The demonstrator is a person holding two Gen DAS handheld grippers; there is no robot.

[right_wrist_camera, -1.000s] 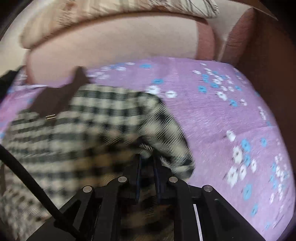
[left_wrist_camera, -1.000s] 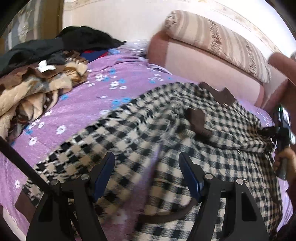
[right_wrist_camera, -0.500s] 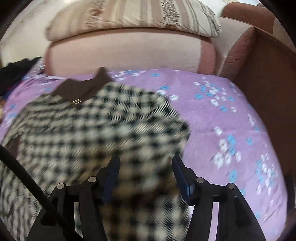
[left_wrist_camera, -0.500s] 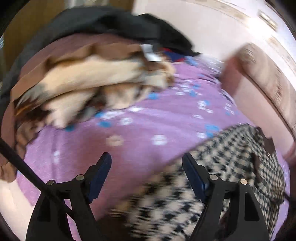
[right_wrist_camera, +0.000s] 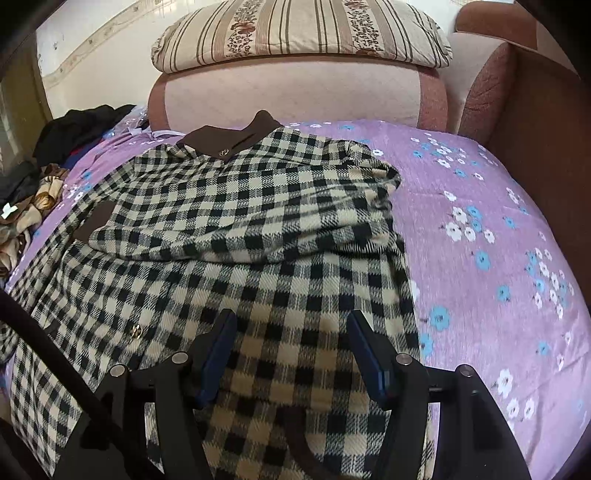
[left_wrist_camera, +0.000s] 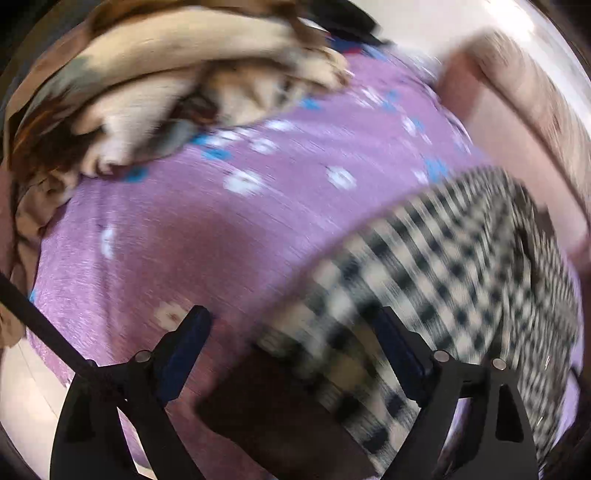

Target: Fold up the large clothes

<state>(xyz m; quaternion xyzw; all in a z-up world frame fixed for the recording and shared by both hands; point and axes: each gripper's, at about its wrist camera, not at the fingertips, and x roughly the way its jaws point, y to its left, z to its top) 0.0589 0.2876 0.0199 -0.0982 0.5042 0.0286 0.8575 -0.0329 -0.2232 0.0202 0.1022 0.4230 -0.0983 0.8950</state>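
Checked coat (right_wrist_camera: pixel 236 206), gold emblem button (right_wrist_camera: pixel 223 153), unreadable

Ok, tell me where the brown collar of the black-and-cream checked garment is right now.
In the right wrist view, the brown collar lies at the far end of the checked garment, against the pink sofa backrest, below the striped pillow.

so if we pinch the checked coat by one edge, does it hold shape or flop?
Probably flops: the checked coat already lies in soft folds and ripples. Its thick-looking weave suggests some weight, so it would likely sag and drag on the purple sheet.
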